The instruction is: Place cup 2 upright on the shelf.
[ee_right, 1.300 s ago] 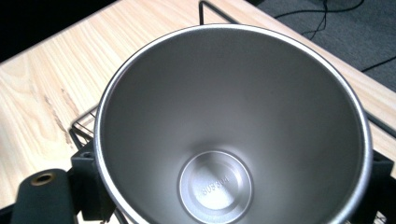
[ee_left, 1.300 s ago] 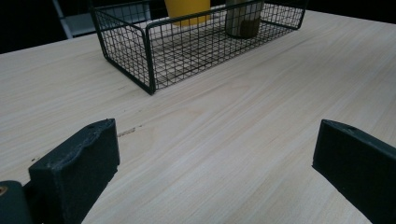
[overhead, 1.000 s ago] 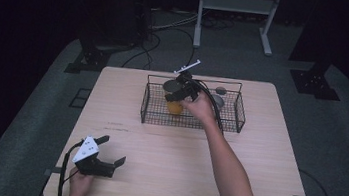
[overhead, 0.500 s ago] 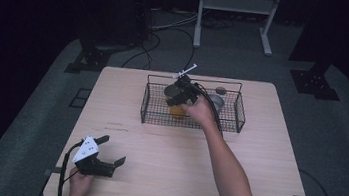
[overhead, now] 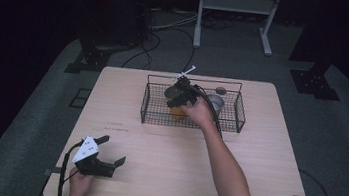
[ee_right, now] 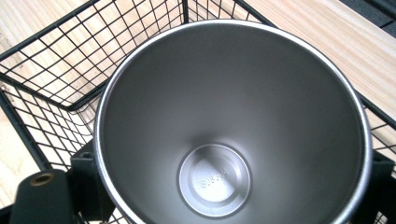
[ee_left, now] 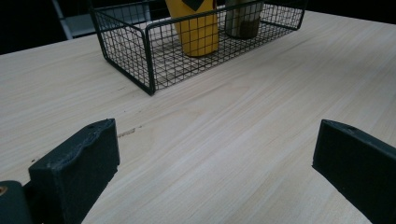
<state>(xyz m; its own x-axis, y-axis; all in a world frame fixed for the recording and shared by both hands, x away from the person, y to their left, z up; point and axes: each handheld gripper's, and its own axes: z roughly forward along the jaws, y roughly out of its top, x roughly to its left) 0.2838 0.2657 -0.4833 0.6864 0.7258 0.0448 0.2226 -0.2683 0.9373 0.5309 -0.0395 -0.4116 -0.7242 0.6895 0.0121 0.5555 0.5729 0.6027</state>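
Grip on steel cup (ee_right: 224, 116) by right gripper (overhead: 176, 96): jaws pressed against the cup's wall from two sides, low on its body, mouth turned up toward the gripper's camera. Holds the cup clear above the basket (overhead: 153, 110), with wire mesh showing below and behind it in the right gripper view. Inside of the cup bare and dull grey, with a stamped round base.

Directly under the right gripper, in the high view, yellow cup (ee_left: 196, 30), upright on the basket floor. Whether the held cup touches it cannot be told. Just to the right of the gripper, behind the right hand (overhead: 201, 112), spare cup (overhead: 214, 103), also upright in the basket and apart from the yellow one. Forearm stretched across the bench (overhead: 163, 172) from the near edge up to the basket.

Left gripper (ee_left: 217, 140) spread wide, nothing between its jaws but bare wood. Rests on the bench close to the near left corner, left hand (overhead: 79, 187) behind it, cable looping off its near side. Points toward the basket, which sits well ahead of it. From there, yellow cup to the left and spare cup to the right behind the basket's near wall.
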